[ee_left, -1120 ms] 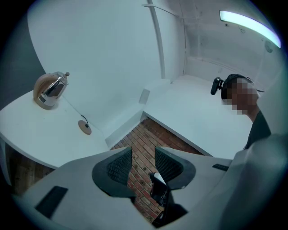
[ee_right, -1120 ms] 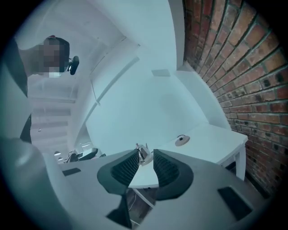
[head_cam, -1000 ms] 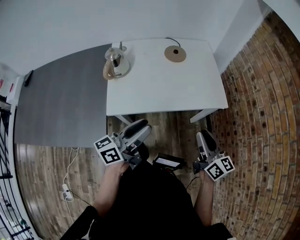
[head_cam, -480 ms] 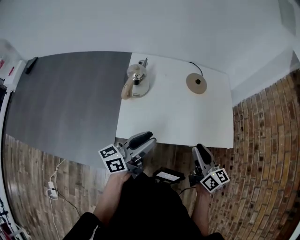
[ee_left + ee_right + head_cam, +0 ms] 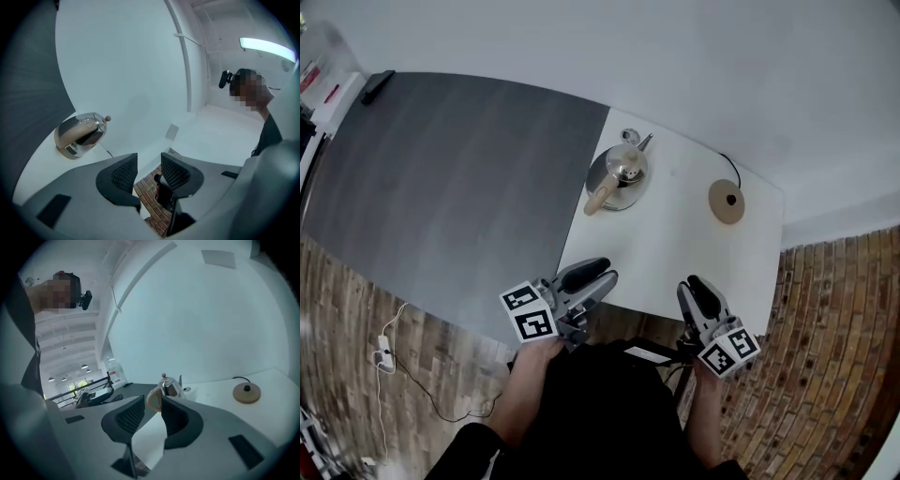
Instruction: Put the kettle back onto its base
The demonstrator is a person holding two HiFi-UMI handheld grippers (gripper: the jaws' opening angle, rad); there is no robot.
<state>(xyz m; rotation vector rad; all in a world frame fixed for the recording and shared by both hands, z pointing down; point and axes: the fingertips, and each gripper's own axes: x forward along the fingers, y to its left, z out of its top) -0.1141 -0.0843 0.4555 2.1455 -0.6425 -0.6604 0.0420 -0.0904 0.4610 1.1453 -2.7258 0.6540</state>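
The kettle (image 5: pixel 621 174) stood left of its base (image 5: pixel 727 202), well apart. The left gripper (image 5: pixel 598 277) and right gripper (image 5: pixel 694 287) hovered near, jaws apart, empty.

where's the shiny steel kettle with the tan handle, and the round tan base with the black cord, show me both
shiny steel kettle with tan handle (image 5: pixel 623 172), head view, on its domed steel body
round tan base (image 5: pixel 721 207), head view, on the disc's tan top beside the dark centre

A white tabletop (image 5: pixel 675 253) is shown adjoining a larger grey tabletop (image 5: pixel 450 178), at whose far corner a small black object (image 5: pixel 377 85) is placed. A white power strip (image 5: pixel 384 357) is seen on the wooden floor (image 5: pixel 356 300). Brickwork (image 5: pixel 834 356) is shown at right.
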